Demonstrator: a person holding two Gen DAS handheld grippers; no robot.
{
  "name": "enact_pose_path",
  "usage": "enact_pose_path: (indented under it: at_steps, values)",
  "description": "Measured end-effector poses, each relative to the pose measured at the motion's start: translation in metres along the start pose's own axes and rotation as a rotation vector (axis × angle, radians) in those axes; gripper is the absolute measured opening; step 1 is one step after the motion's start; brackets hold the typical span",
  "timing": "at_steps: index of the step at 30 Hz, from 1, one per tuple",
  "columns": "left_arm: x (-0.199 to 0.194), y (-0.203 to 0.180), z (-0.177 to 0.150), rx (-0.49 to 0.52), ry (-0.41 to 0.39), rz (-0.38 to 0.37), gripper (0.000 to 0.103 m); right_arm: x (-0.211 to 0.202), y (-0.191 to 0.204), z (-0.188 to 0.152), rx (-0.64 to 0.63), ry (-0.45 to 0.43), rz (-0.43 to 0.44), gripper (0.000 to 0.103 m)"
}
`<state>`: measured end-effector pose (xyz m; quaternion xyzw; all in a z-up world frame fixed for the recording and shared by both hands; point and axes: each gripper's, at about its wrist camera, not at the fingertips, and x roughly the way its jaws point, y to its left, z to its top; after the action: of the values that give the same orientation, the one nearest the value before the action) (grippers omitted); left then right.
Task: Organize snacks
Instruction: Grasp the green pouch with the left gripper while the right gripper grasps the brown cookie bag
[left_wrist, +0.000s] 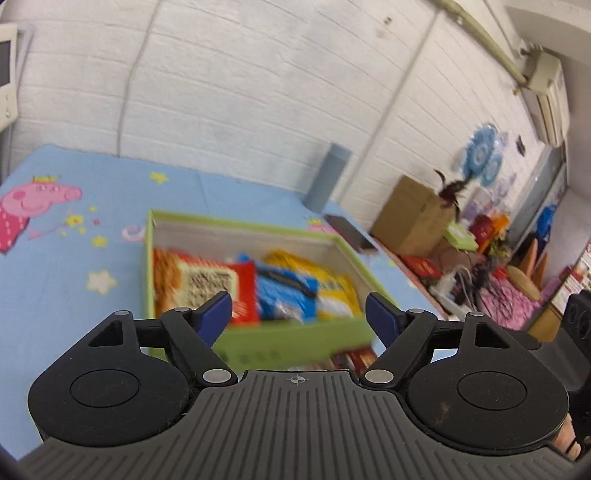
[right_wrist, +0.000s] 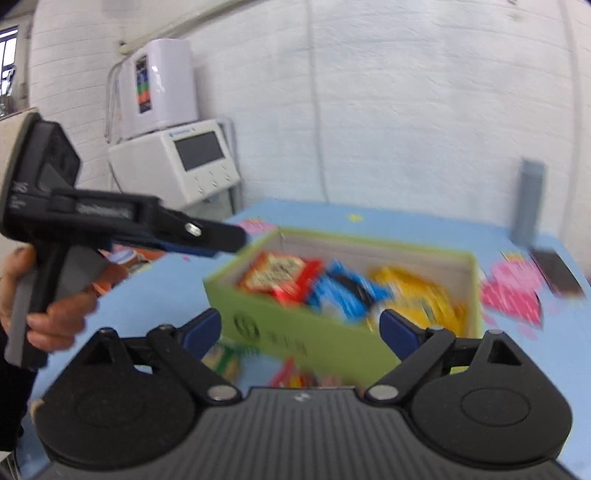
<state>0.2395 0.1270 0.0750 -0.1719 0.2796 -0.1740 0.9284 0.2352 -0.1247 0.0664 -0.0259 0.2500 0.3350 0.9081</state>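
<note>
A green cardboard box (left_wrist: 291, 341) stands on a blue cartoon tablecloth (left_wrist: 74, 258). It holds a red-orange snack pack (left_wrist: 199, 280), a blue pack (left_wrist: 286, 291) and a yellow pack (left_wrist: 332, 291). My left gripper (left_wrist: 299, 312) is open and empty, above the box's near wall. In the right wrist view the box (right_wrist: 295, 336) and its red pack (right_wrist: 277, 277), blue pack (right_wrist: 343, 291) and yellow pack (right_wrist: 417, 291) show blurred. My right gripper (right_wrist: 301, 330) is open and empty near the box's front. More packets (right_wrist: 225, 360) lie on the cloth in front of the box.
The other hand-held gripper (right_wrist: 110, 221) is at the left of the right wrist view. A grey-blue upright cylinder (left_wrist: 328, 177) and a dark phone (left_wrist: 351, 232) sit behind the box. A brown carton (left_wrist: 413, 218) and clutter lie to the right. White appliances (right_wrist: 173, 162) stand beyond the table's left.
</note>
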Motion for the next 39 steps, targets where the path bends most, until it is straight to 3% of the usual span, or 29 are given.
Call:
enact_pose_path:
  at_steps: [5,8,14,17,22,24,27,29,30,31,33,35,39]
  values:
    - [0.001,-0.019,-0.067,-0.016,0.124,-0.008,0.072,-0.048,-0.020,-0.088,0.198,0.086,-0.091,0.092]
    - [0.010,-0.028,-0.096,-0.021,0.190,0.008,0.072,-0.074,-0.035,-0.120,0.276,0.088,-0.152,0.092]
    - [0.026,-0.047,-0.097,-0.020,0.198,0.001,0.071,-0.066,-0.083,-0.104,0.211,0.097,-0.252,0.092]
    - [0.037,-0.051,-0.094,-0.001,0.192,0.056,0.072,-0.039,-0.107,-0.096,0.174,0.149,-0.247,0.092]
    - [0.045,-0.039,-0.094,-0.038,0.211,0.069,0.072,-0.008,-0.112,-0.097,0.129,0.208,-0.207,0.094]
    - [0.043,-0.035,-0.094,-0.044,0.206,0.079,0.072,-0.011,-0.099,-0.096,0.145,0.216,-0.137,0.094]
    - [0.042,-0.028,-0.096,-0.074,0.201,0.081,0.073,-0.014,-0.075,-0.096,0.228,0.225,0.088,0.093]
    - [0.040,-0.023,-0.096,-0.092,0.200,0.081,0.073,-0.012,-0.055,-0.091,0.216,0.233,0.232,0.093]
    - [0.038,-0.021,-0.096,-0.098,0.198,0.084,0.073,-0.013,-0.048,-0.086,0.183,0.216,0.263,0.093]
    - [0.035,-0.018,-0.096,-0.105,0.196,0.091,0.074,-0.013,-0.044,-0.080,0.146,0.187,0.231,0.093]
    - [0.029,-0.014,-0.096,-0.115,0.186,0.102,0.074,-0.008,-0.047,-0.068,0.082,0.143,0.051,0.093]
    - [0.024,-0.011,-0.096,-0.124,0.174,0.101,0.075,0.011,-0.054,-0.057,0.014,0.161,-0.124,0.093]
    - [0.020,-0.010,-0.099,-0.131,0.178,0.087,0.076,0.052,-0.070,-0.052,0.011,0.230,-0.151,0.093]
